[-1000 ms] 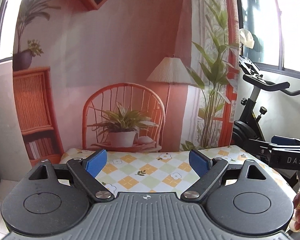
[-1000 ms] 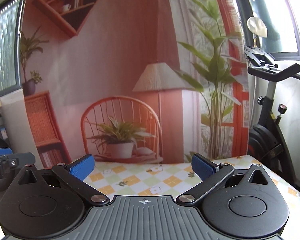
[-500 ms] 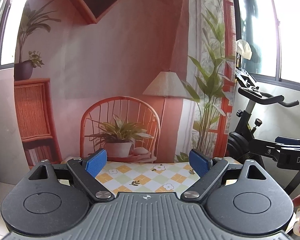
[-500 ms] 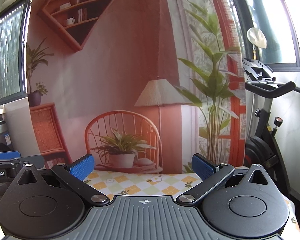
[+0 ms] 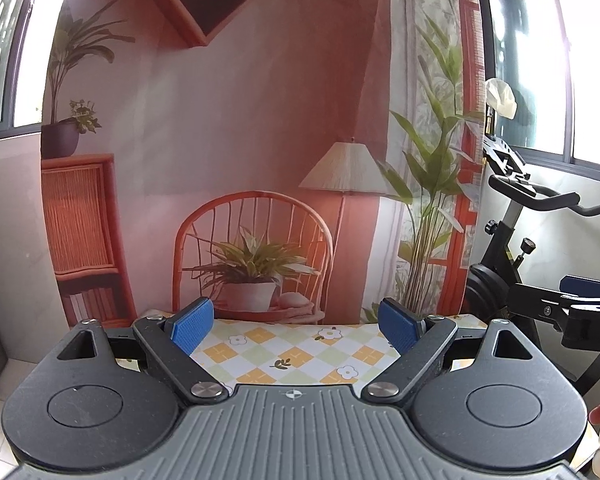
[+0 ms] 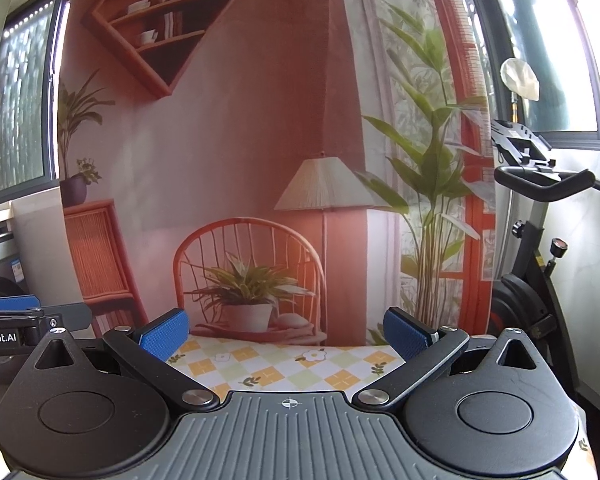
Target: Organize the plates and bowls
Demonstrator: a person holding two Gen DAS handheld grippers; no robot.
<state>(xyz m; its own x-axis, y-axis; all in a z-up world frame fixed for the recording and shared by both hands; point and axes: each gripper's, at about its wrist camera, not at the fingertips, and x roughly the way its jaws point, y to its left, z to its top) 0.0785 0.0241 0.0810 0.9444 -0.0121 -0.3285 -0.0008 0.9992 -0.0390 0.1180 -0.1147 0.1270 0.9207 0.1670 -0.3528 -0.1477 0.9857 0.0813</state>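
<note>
left gripper (image 5: 296,326): spread, empty | right gripper (image 6: 286,334): spread, empty | surface (image 5: 300,354): checkered cloth at 12 o'clock

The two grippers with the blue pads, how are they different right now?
The left gripper sees an exercise bike at the right edge of its view; the right gripper sees it closer to its right finger. The left gripper's view cuts off the backdrop's shelf; the right gripper's shows most of it. Both are open, hold nothing, and point over the checkered tablecloth.
</note>
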